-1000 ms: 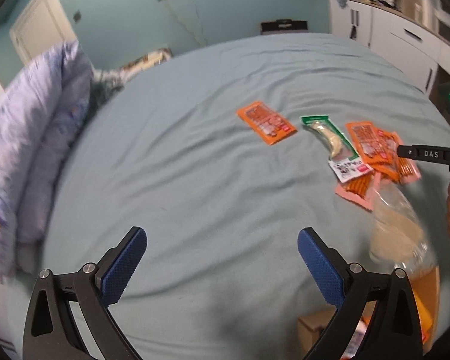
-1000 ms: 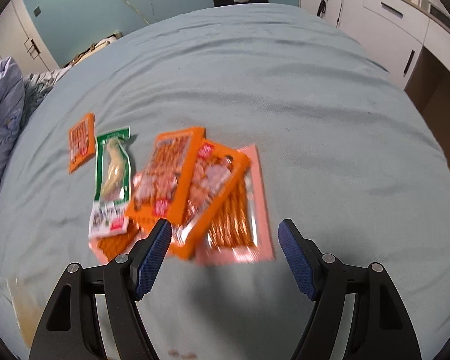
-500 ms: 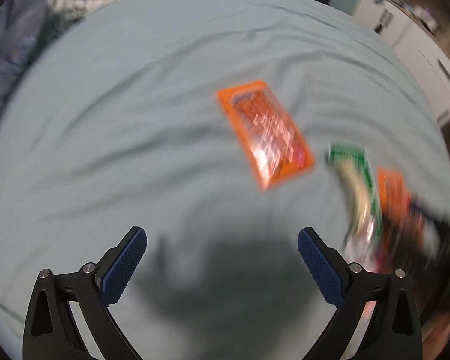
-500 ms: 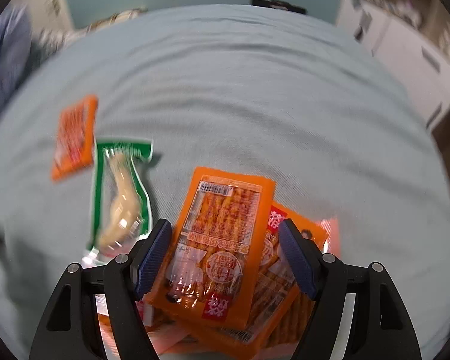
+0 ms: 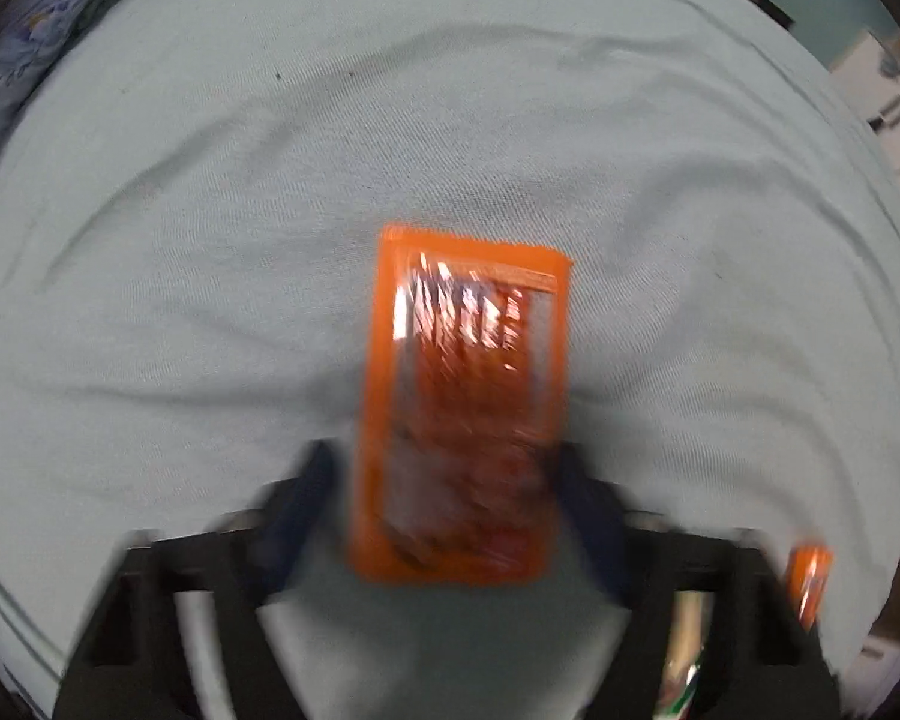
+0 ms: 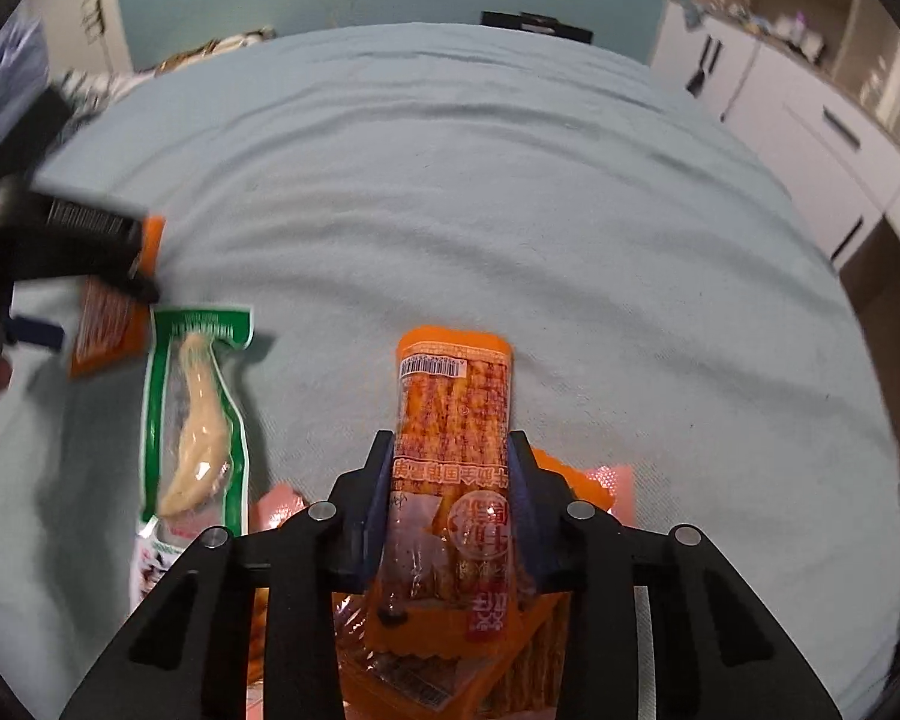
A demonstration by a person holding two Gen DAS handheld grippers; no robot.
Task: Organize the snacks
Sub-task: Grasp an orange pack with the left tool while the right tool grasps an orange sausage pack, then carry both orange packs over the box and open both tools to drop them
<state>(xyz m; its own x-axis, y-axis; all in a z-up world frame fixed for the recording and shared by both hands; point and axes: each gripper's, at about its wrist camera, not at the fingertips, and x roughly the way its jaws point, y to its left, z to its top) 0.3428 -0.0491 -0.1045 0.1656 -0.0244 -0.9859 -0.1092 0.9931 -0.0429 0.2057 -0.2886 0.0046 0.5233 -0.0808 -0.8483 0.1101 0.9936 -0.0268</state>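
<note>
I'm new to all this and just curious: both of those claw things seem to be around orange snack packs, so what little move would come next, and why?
Probably lift the right gripper: its fingers already pinch the orange packet atop the pile, so raising it should peel it off the packs below. The left gripper only straddles a blurred orange pack; whether it grips is unclear.

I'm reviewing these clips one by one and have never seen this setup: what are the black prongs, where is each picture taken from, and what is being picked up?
No robot here: a person holds a two-finger tool in each hand, each with a camera looking along its fingers. In the left view, the left tool is blurred and straddles a lone orange snack packet on the pale blue bedsheet; its grip cannot be judged. In the right view, the right tool has its blue pads pressed against the sides of an orange packet with a barcode, above a pile of orange and pink packets. To its left lies a green-edged packet; beyond that the left tool appears again.
</note>
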